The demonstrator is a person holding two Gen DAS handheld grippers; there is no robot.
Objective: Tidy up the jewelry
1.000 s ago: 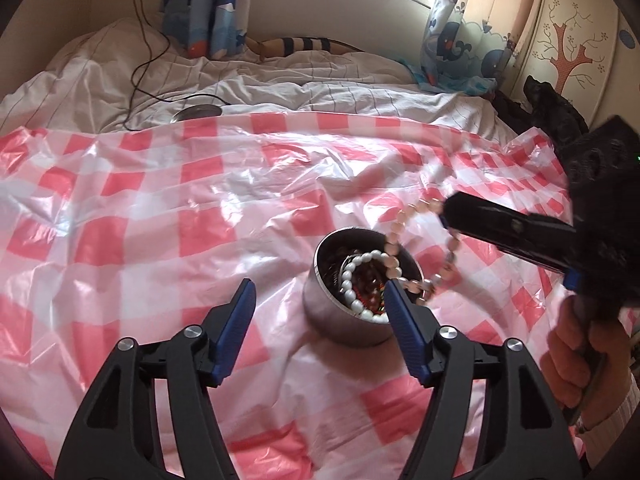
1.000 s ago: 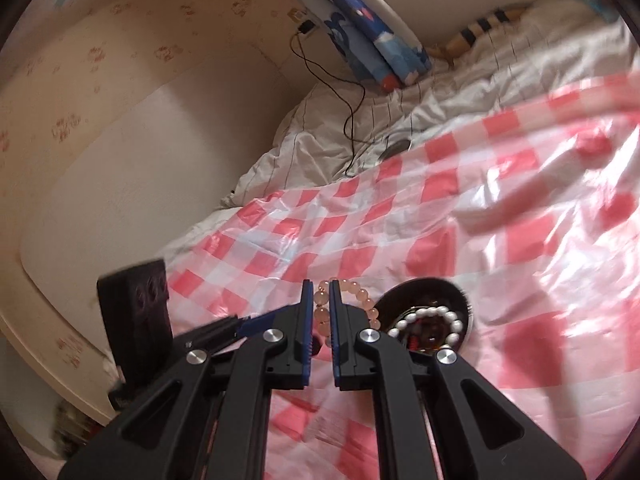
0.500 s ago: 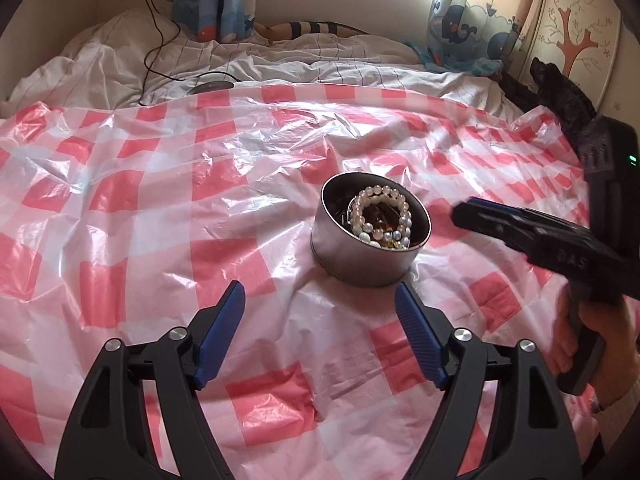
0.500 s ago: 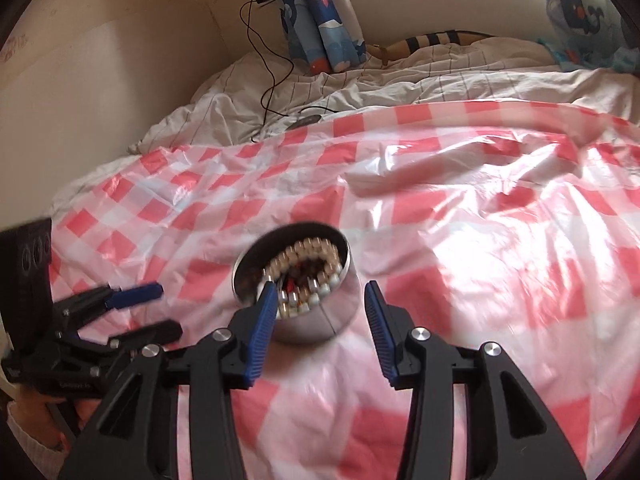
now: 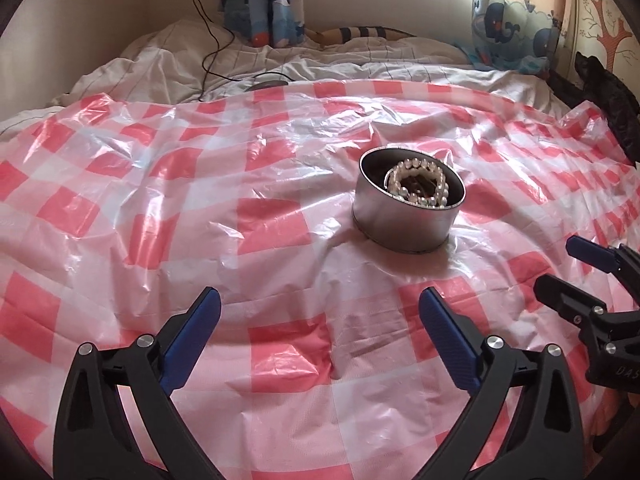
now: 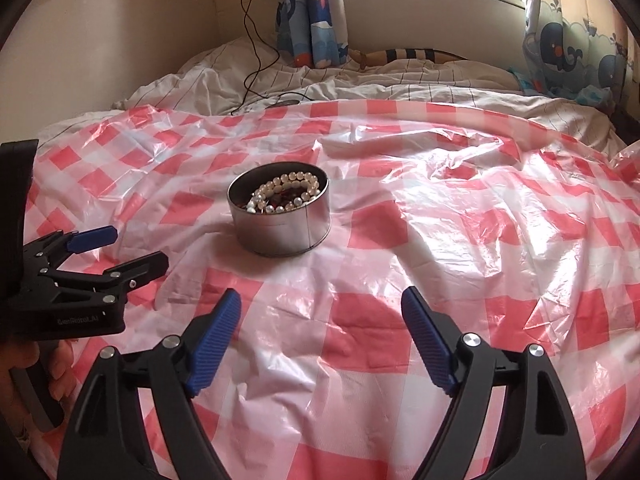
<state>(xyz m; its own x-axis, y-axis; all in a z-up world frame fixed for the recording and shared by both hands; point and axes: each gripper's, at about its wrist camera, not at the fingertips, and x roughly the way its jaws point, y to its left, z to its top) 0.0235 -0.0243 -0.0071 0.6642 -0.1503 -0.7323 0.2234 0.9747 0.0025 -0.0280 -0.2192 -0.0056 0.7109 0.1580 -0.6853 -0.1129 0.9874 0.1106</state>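
Both grippers are letting go. Low in the left wrist view, the left hand-held gripper (image 5: 320,308) has its blue jaws opening wide, with nothing between them. Low in the right wrist view, the right hand-held gripper (image 6: 322,310) is opening too, and it is empty as well.

A second ago the right one pinched a pink bead bracelet over the round metal tin (image 5: 408,216). Now that bracelet is gone from its jaws, and both grippers have pulled back from the tin. I think it dropped inside. A ring of white beads (image 6: 290,194) lies on top in the tin, over some dark red beads. No jewelry lies loose on the cover, so the tidying looks nearly done, or done.

The tin sits near the middle of both views on a crinkly pink and white checked plastic sheet (image 5: 160,208), spread over a bed. Past it, at the top, are a rumpled white striped blanket (image 6: 400,80), a black charger cable (image 6: 256,56), whale curtains (image 6: 316,12) and a bright window.
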